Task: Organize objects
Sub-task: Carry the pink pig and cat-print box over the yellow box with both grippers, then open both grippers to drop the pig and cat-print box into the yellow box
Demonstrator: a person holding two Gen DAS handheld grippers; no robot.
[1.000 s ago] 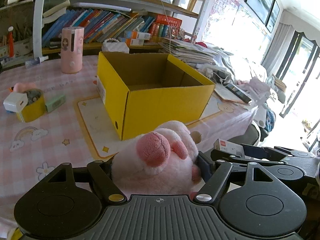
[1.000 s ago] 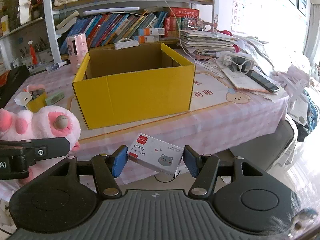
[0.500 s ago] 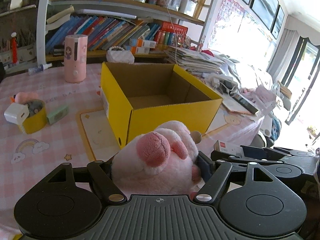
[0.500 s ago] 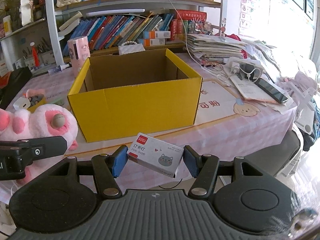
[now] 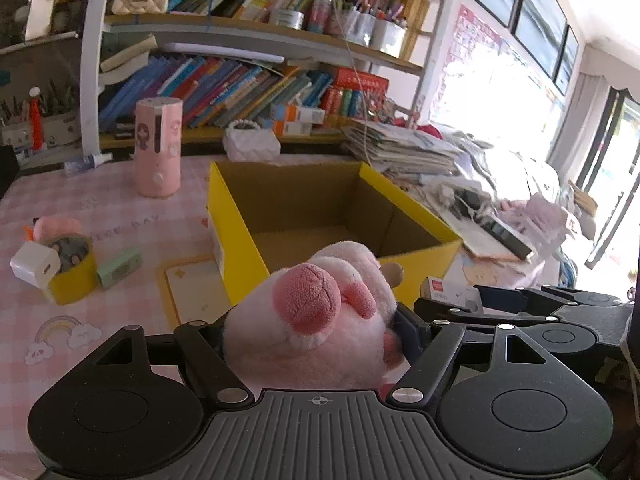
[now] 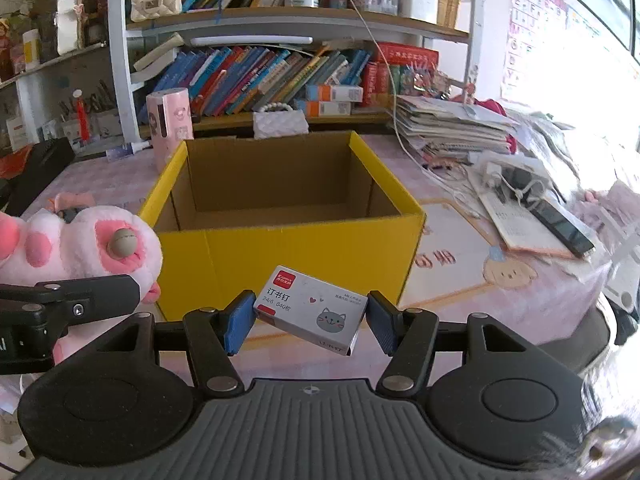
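An open yellow cardboard box [image 5: 240, 240] [image 6: 288, 248] stands empty on the pink checked table. My left gripper [image 5: 316, 328] is shut on a pink and white plush toy [image 5: 320, 316], held just short of the box's near wall. The same plush toy [image 6: 92, 244] shows at the left of the right wrist view. My right gripper [image 6: 310, 316] is shut on a small white staple box [image 6: 312, 310] with a red label and a cat drawing, tilted, in front of the yellow box. That staple box [image 5: 448, 292] appears right of the plush in the left wrist view.
On the table to the left lie a white charger [image 5: 34, 266], a small yellow cup [image 5: 74, 276] and a green eraser [image 5: 118, 266]. A pink cylinder [image 5: 158, 152] stands behind. Paper stacks [image 6: 452, 128] and a phone [image 6: 564, 228] crowd the right side. Bookshelves [image 6: 280, 76] back the table.
Both grippers have come closer to the yellow box and risen a little, so more of its inside shows. Each keeps its hold on its object.
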